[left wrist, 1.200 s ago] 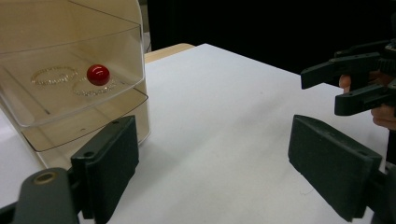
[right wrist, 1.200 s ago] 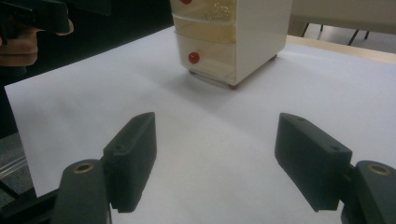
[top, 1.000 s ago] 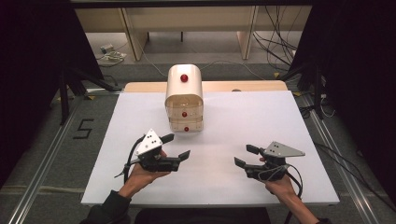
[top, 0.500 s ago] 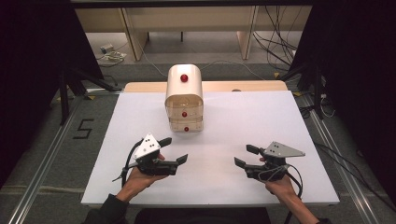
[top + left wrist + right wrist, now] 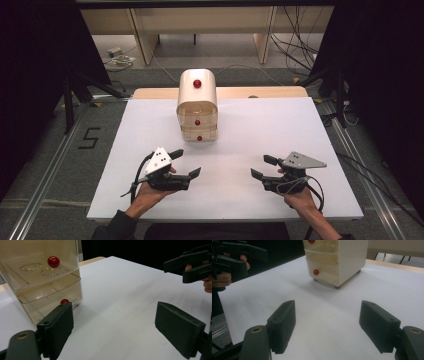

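Observation:
A small cream drawer cabinet (image 5: 197, 106) with clear drawer fronts and red knobs (image 5: 197, 122) stands upright at the middle back of the white table (image 5: 260, 125). Both visible drawers look shut. My left gripper (image 5: 186, 163) is held open above the table's front left, empty, aimed toward the cabinet (image 5: 42, 277). My right gripper (image 5: 263, 167) is open and empty at the front right, pointing left toward the cabinet (image 5: 335, 261). In the left gripper view the right gripper (image 5: 192, 265) appears at the upper right; in the right gripper view the left gripper (image 5: 234, 258) sits at the upper left.
A wooden strip (image 5: 260, 92) runs along the table's far edge. Beyond it stand wooden furniture legs (image 5: 263, 35) and floor cables (image 5: 295, 30). Metal rails (image 5: 45, 175) flank the table on the floor, and dark stands (image 5: 70, 95) rise at both sides.
The left gripper has drifted slightly toward the person and tilted a little. The right gripper and the cabinet have not moved.

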Demonstrator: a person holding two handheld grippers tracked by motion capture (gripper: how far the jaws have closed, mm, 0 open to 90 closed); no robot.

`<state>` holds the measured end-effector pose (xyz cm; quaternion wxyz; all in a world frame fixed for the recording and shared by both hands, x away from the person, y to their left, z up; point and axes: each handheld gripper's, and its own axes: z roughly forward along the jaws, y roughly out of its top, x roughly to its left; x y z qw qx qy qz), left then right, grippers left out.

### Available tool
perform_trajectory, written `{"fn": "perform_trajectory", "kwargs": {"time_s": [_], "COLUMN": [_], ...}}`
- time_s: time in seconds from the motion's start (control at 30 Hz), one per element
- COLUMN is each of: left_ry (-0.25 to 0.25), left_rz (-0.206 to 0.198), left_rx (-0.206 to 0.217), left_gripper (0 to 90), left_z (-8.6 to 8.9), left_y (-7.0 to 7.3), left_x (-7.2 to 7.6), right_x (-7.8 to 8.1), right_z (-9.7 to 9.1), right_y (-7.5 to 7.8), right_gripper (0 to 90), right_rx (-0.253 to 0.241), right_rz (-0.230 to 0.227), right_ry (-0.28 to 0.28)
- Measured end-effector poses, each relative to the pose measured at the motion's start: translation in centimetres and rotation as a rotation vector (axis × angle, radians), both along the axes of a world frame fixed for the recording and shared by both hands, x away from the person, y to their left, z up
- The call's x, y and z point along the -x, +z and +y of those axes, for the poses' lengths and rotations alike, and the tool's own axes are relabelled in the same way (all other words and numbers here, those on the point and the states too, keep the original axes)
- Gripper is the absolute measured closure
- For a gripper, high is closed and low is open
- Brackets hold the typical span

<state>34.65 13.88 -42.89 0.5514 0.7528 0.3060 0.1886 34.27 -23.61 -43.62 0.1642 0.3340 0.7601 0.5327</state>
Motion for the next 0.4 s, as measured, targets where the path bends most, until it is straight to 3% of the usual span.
{"fn": "perform_trajectory", "kwargs": {"time_s": [0.4], "left_ry": [0.007], "left_rz": [0.001], "left_rx": [0.009], "left_gripper": [15.0], "left_z": [0.08], "left_y": [0.07], "left_x": [-0.1], "right_x": [0.0], "right_z": [0.0], "right_y": [-0.02], "right_gripper": [30.0], "right_rx": [-0.001], "right_rz": [0.004], "right_ry": [-0.002]}}
